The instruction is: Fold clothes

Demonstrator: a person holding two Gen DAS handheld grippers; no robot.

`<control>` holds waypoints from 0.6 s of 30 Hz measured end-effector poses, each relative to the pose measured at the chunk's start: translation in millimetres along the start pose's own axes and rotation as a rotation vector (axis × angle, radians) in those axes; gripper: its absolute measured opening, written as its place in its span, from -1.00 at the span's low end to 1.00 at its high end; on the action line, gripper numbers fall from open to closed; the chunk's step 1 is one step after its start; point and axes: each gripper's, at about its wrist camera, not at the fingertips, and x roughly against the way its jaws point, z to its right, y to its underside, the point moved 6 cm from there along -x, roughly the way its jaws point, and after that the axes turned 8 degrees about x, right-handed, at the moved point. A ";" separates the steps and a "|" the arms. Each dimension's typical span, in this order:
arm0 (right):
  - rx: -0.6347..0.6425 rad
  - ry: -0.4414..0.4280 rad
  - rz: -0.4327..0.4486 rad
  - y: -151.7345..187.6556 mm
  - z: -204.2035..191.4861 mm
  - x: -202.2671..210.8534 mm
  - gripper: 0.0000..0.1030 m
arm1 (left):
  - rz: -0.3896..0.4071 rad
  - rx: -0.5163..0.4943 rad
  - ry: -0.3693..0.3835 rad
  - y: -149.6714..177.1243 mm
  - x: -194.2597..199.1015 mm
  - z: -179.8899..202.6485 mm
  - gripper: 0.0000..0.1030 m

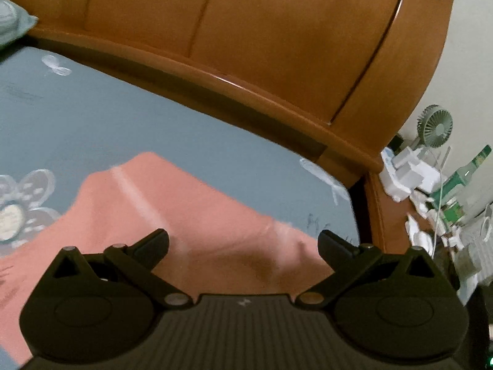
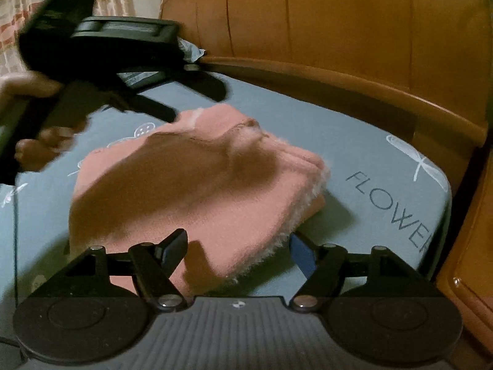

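Observation:
A folded pink fleece garment (image 2: pixel 197 185) lies on the blue-grey bed sheet (image 2: pixel 354 141), its fuzzy pale edge toward the right. My right gripper (image 2: pixel 238 248) hovers open over the garment's near edge, nothing between its fingers. My left gripper (image 2: pixel 197 101) shows in the right wrist view at upper left, held by a hand (image 2: pixel 40 145), fingers spread above the garment's far corner. In the left wrist view the left gripper (image 1: pixel 243 242) stands open above the pink garment (image 1: pixel 185 215), holding nothing.
A brown leather headboard (image 1: pixel 262 37) curves behind the bed. A cluttered nightstand with a small fan (image 1: pixel 436 126), a green bottle (image 1: pixel 462 175) and white items sits at the right. A pillow corner (image 1: pixel 12 21) shows at far left. "FLOWER" lettering (image 2: pixel 391 209) marks the sheet.

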 end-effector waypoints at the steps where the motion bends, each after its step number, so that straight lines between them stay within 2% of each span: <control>1: 0.004 -0.002 0.002 -0.7 -1.6 0.2 0.52 | -0.001 -0.003 -0.019 4.3 6.9 -3.1 0.98; 4: 0.014 0.000 0.010 -2.1 -4.7 0.4 0.59 | -0.002 -0.010 -0.068 18.2 27.6 -12.5 0.98; 7: 0.017 0.004 0.015 -3.3 -6.8 1.0 0.59 | -0.017 0.014 -0.086 35.0 37.5 -21.4 0.98; 12: 0.014 0.017 0.022 -3.6 -9.7 3.9 0.61 | -0.064 0.027 -0.127 57.9 21.5 -34.4 0.98; 14: 0.018 0.025 0.027 -3.8 -11.7 6.0 0.62 | -0.057 0.015 -0.145 61.1 21.6 -33.6 0.98; 18: 0.020 0.042 0.048 -5.8 -15.0 13.0 0.62 | -0.034 -0.019 -0.135 66.1 42.5 -22.6 0.98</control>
